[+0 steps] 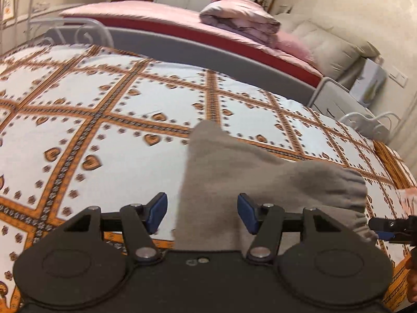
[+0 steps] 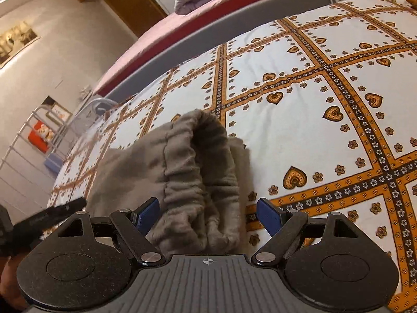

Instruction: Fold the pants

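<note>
Grey-brown pants [image 1: 234,172] lie bunched on a bed with a white, orange-patterned sheet [image 1: 104,120]. In the left wrist view my left gripper [image 1: 202,212] is open, its blue pads on either side of the pants' cloth, which runs between the jaws. In the right wrist view my right gripper [image 2: 208,215] is open around the gathered elastic waistband of the pants [image 2: 198,167]. The right gripper's tip shows at the right edge of the left wrist view [image 1: 391,228]; the left gripper's tip shows at the left of the right wrist view [image 2: 52,215].
A second bed with pink bedding [image 1: 146,13] and a folded pink quilt [image 1: 239,18] stands behind a grey footboard [image 1: 208,52]. A white metal bed frame [image 2: 23,140] and a wall lie to the left in the right wrist view.
</note>
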